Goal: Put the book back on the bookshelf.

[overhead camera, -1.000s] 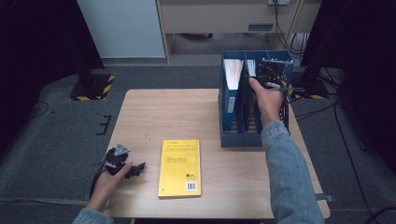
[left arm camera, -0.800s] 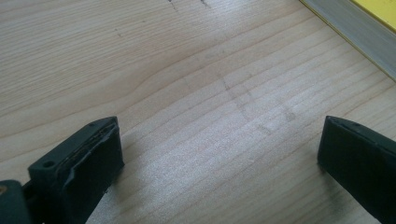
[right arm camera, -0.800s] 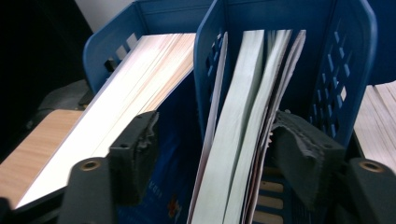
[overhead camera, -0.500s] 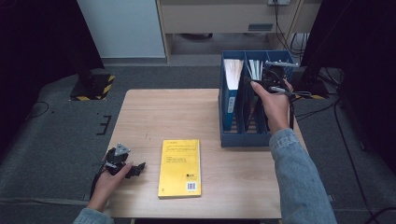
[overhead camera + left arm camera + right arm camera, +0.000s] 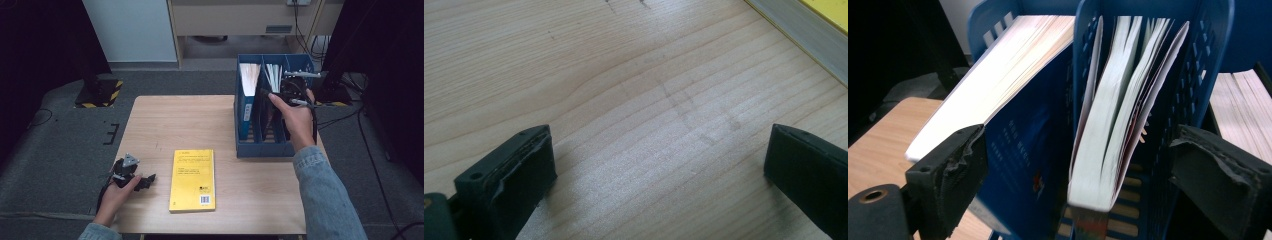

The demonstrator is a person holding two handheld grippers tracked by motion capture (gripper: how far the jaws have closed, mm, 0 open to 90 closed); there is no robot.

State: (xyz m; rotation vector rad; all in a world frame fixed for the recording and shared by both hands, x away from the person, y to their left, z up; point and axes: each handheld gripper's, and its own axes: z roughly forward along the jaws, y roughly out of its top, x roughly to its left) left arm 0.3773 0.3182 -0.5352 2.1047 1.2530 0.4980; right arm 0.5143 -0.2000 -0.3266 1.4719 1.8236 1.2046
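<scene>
A light wooden table (image 5: 165, 120) stood on grey carpet (image 5: 60, 150). Behind it rose a pale panel (image 5: 132, 30) and a beige cabinet (image 5: 235, 17). Black stands flanked both sides; one base (image 5: 97, 95) bore yellow-black hazard stripes. Cables (image 5: 305, 30) hung at rear right.

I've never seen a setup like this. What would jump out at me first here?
Probably the bright yellow paperback book, lying flat near the front edge of the pale wooden table. Next, the blue plastic file rack at the table's far right, with books standing in its compartments, and the right gripper open-jawed at it.
</scene>
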